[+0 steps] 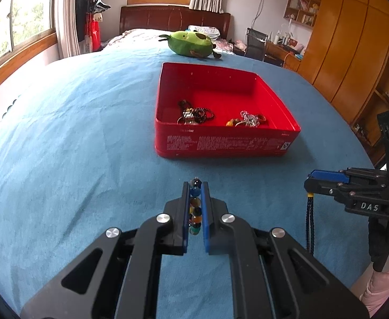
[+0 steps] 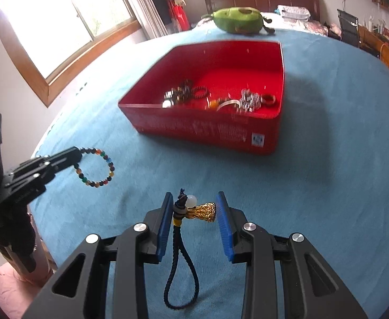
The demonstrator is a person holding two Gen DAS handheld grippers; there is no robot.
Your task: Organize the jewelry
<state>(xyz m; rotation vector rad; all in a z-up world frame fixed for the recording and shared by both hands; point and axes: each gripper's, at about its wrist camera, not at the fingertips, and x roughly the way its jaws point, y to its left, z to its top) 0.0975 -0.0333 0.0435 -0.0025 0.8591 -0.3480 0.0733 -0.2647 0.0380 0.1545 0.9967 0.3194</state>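
A red tin box (image 1: 221, 143) (image 2: 202, 130) sits on the blue bedspread and holds several rings, bracelets and chains (image 1: 197, 114) (image 2: 250, 101). My left gripper (image 1: 196, 188) (image 2: 78, 156) is shut on a multicoloured bead bracelet (image 1: 195, 207) (image 2: 109, 166) and holds it above the spread, in front of the box. My right gripper (image 2: 194, 204) (image 1: 310, 183) is shut on a gold charm (image 2: 203, 211) with a white bead and a dark blue cord loop (image 2: 179, 265) (image 1: 310, 223) that hangs down.
A green plush toy (image 1: 189, 43) (image 2: 238, 20) lies beyond the box on the bed. A wooden headboard (image 1: 173, 18), windows, a desk with a chair (image 1: 256, 42) and wooden wardrobes (image 1: 348, 47) ring the bed.
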